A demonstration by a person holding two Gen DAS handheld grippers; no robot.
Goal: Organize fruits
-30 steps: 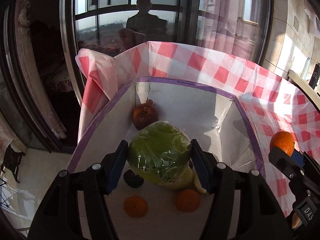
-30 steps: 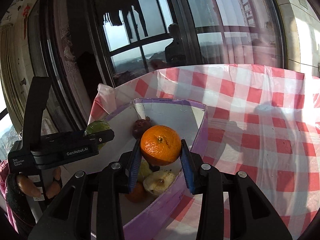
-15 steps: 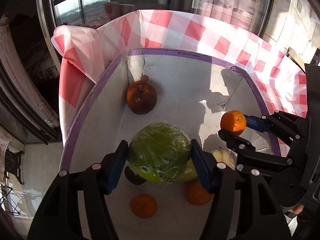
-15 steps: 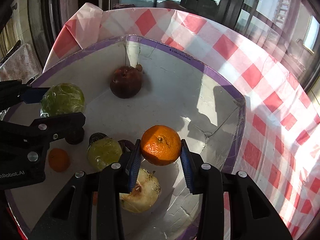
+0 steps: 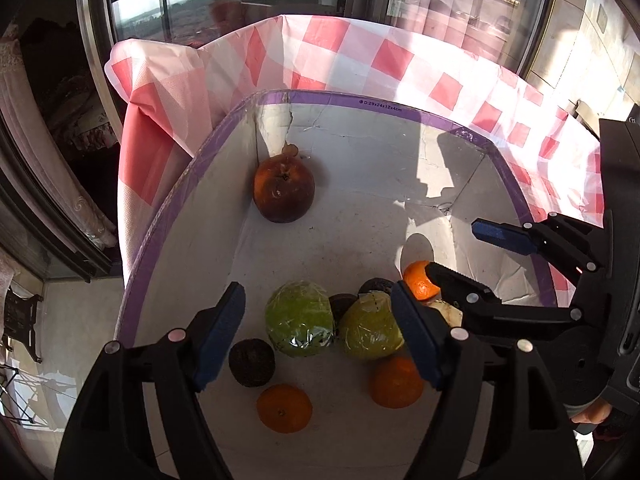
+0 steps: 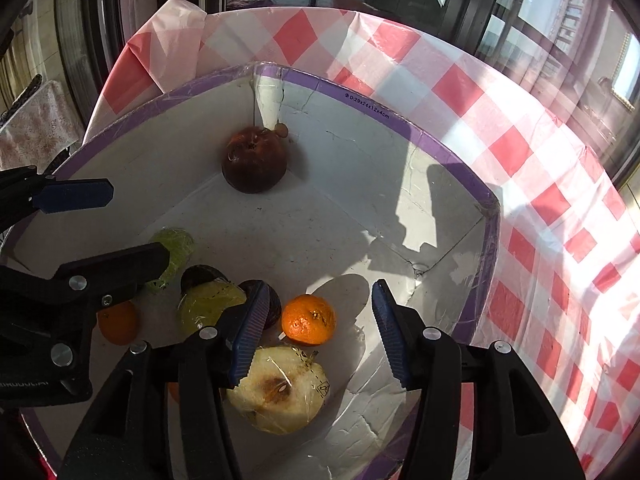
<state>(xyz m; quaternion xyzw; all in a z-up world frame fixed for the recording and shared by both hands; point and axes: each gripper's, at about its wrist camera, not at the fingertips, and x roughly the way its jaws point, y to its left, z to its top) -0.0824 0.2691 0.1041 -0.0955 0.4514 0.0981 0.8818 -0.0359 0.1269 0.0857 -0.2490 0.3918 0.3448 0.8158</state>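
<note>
Both grippers' jaws are opening, pads off the fruit. Below the left gripper [image 5: 318,334] a film-wrapped green fruit [image 5: 300,319] rests on the box [image 5: 360,101] floor; below the right gripper [image 6: 320,330], a mandarin [image 6: 308,319]. The wrap looks slippery, so grip across the widest part; the mandarin is light and soft, so squeeze gently.

My left gripper [image 5: 318,332] is matte black plastic with two angular arms, each studded with round silver screws and tipped by a ribbed blue pad. My right gripper [image 6: 318,330] has the same build; white lettering, reading mirrored, marks the black body behind the left one's arms.
</note>
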